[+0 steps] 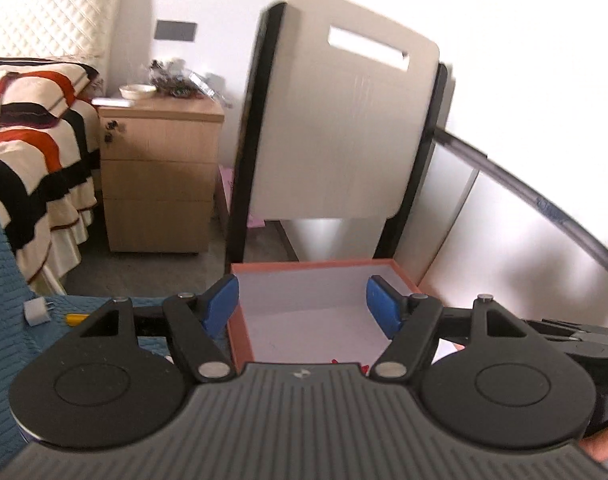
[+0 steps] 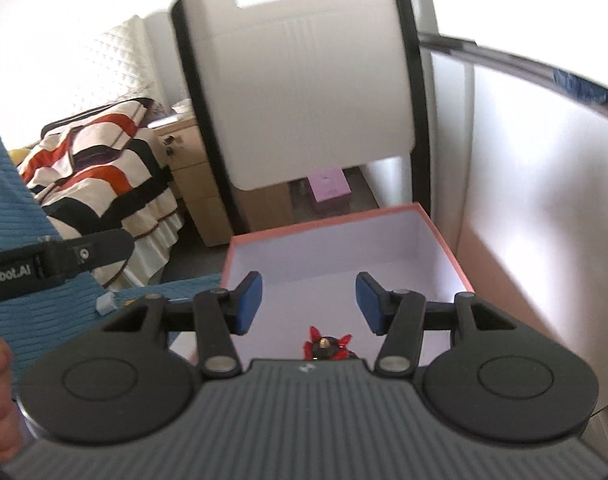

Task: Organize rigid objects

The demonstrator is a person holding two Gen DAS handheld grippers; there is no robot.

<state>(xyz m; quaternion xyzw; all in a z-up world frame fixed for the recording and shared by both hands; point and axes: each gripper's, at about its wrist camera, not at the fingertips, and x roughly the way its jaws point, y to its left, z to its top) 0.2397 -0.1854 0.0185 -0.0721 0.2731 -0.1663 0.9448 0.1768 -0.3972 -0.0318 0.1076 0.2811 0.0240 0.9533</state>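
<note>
A salmon-pink box [image 1: 311,266] with a white inside stands open on the blue cloth. My left gripper [image 1: 304,306] hovers over its near half, open, with nothing between the blue pads [image 1: 224,304]. My right gripper [image 2: 308,304] hangs over the same box [image 2: 323,220], also open and empty. Just below it a red and black spiky object [image 2: 327,348] lies on the box floor, partly hidden by the gripper body. On the cloth left of the box lie a small white plug [image 1: 36,312] and a yellow item [image 1: 76,319].
A white chair back with black edges [image 1: 335,120] stands right behind the box. A wooden nightstand [image 1: 160,176] and a bed with a striped blanket [image 1: 32,140] lie to the left. A small pink box [image 2: 329,188] sits on the floor under the chair.
</note>
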